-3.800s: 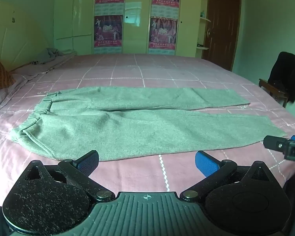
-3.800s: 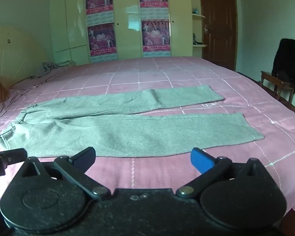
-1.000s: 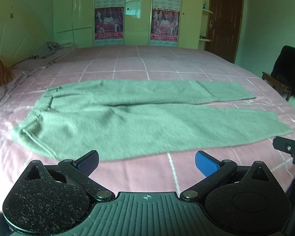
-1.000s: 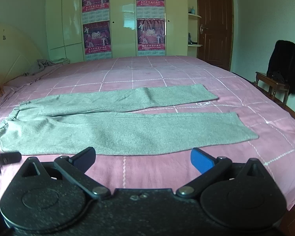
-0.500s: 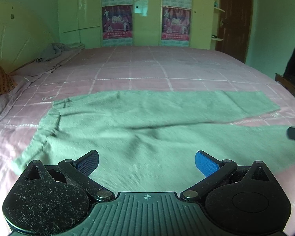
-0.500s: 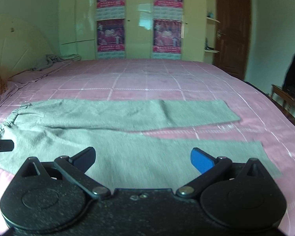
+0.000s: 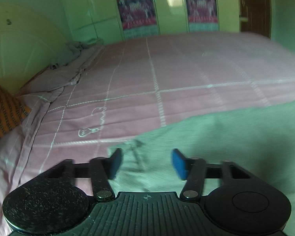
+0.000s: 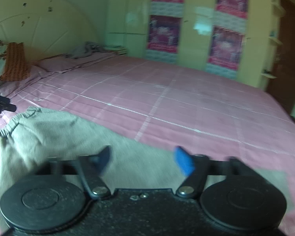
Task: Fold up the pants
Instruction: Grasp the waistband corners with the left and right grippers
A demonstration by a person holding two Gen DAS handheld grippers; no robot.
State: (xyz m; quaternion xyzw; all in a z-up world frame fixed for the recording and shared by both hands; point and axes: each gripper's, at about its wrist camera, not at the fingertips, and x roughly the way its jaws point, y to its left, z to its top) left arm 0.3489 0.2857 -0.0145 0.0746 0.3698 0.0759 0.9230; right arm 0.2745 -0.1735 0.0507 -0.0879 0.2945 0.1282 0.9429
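Observation:
Grey pants (image 7: 226, 141) lie flat on the pink checked bedspread (image 7: 186, 74). In the left wrist view the waist corner sits just ahead of my left gripper (image 7: 147, 163). Its jaws are closing, with cloth under the gap and the blue pads (image 7: 179, 164) apart. In the right wrist view the pants (image 8: 49, 137) show their gathered elastic waistband (image 8: 7, 127) at the left. My right gripper (image 8: 143, 161) hovers over the far edge of the pants, its jaws also closing with nothing pinched. The left gripper's black tip (image 8: 2, 106) shows at the left edge.
An orange striped pillow (image 7: 4, 114) and a crumpled grey cloth (image 7: 76, 49) lie by the headboard (image 8: 39, 23). Wardrobe doors with posters (image 8: 163, 33) stand past the bed. A brown door (image 8: 291, 59) is at the right.
Both grippers have swept forward and left over the pants toward the waist end. The jaws of both stand narrower than before. The pictures are blurred by the motion.

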